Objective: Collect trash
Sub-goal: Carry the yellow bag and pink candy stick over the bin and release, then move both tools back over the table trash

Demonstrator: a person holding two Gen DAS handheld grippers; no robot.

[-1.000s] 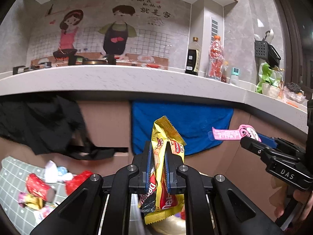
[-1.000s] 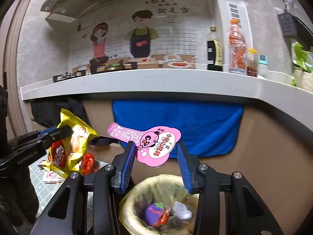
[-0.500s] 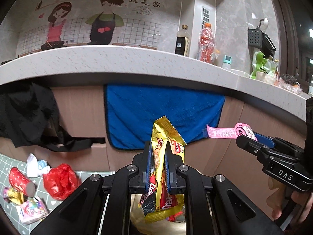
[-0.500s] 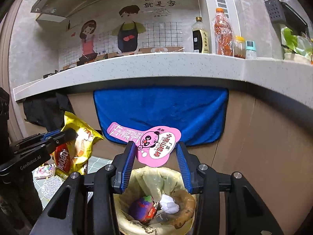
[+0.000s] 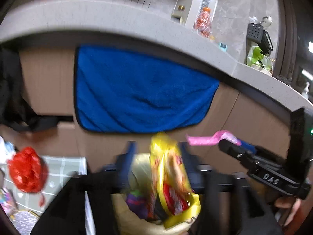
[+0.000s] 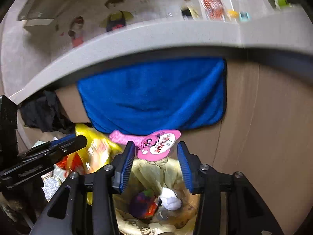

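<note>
My left gripper [image 5: 157, 148] is blurred, its jaws opening and wide apart. The yellow snack wrapper [image 5: 170, 176] hangs loose between them, its lower end dipping into the lined trash bin [image 5: 135, 221]. My right gripper [image 6: 155, 146] hovers over the same bin [image 6: 137, 168], jaws opening. The pink cartoon wrapper [image 6: 156, 145] still lies between its blue pads [image 6: 127, 160], leaning on the left one with a gap to the right one. In the left wrist view the right gripper [image 5: 228, 145] and pink wrapper [image 5: 205, 139] are at the right. In the right wrist view the left gripper [image 6: 78, 139] and yellow wrapper [image 6: 97, 148] are at the left.
A blue towel [image 5: 140, 92] hangs on the brown cabinet front under the grey counter [image 5: 117, 17]. Red crumpled trash [image 5: 27, 170] and other scraps lie on a checkered mat at the left. A black cloth [image 6: 43, 111] hangs at the far left. Purple and white scraps [image 6: 168, 197] lie in the bin.
Both grippers have dropped closer to the bin. The left jaws have gone from shut on the yellow wrapper to wide apart, and the wrapper has slid down. The right jaws have widened.
</note>
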